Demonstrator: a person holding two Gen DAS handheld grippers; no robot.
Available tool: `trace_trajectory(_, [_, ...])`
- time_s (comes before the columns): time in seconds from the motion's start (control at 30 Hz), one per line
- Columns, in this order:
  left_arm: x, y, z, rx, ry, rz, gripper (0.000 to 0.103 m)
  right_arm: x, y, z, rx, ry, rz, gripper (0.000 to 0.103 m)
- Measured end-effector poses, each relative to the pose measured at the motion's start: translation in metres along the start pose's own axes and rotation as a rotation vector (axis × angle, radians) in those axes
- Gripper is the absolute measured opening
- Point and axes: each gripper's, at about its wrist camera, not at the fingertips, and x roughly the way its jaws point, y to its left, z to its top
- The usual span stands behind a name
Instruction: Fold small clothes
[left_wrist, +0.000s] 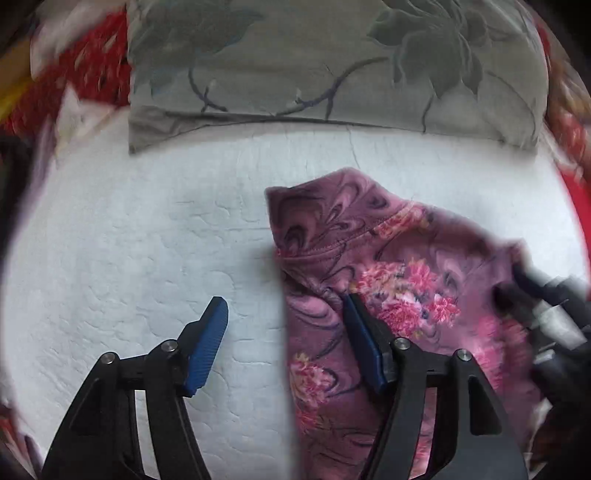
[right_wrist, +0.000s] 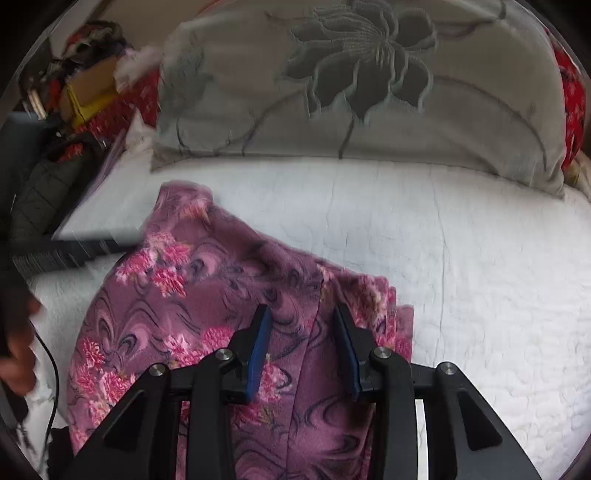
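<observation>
The left gripper stood wide open at the purple floral garment's edge; the right gripper hovered half-open above it.

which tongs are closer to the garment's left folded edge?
Left. The left tongs straddle the purple floral garment at that edge; the right tongs hover over its opposite side.

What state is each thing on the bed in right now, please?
purple floral garment: partly folded, lying on the white quilt.
left gripper: open, straddling the garment's edge.
right gripper: open above the garment.
grey pillow: resting at the quilt's far edge.
</observation>
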Motion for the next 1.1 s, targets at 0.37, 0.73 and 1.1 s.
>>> trace_trajectory(0.37, [-0.051, 0.020, -0.054, -0.134, 0.000, -0.071, 0.065, -0.037, -0.027, -0.067, 0.136, 0.077, 0.043, 0.070])
trace_trajectory(0.73, [-0.061, 0.012, -0.115, -0.120, 0.055, -0.112, 0.078, -0.070, -0.017, -0.113, 0.036, 0.116, -0.078, 0.079])
trace_trajectory(1.1, [-0.067, -0.008, -0.167, -0.041, 0.102, -0.087, 0.084, -0.087, 0.001, -0.157, 0.008, 0.128, -0.253, 0.089])
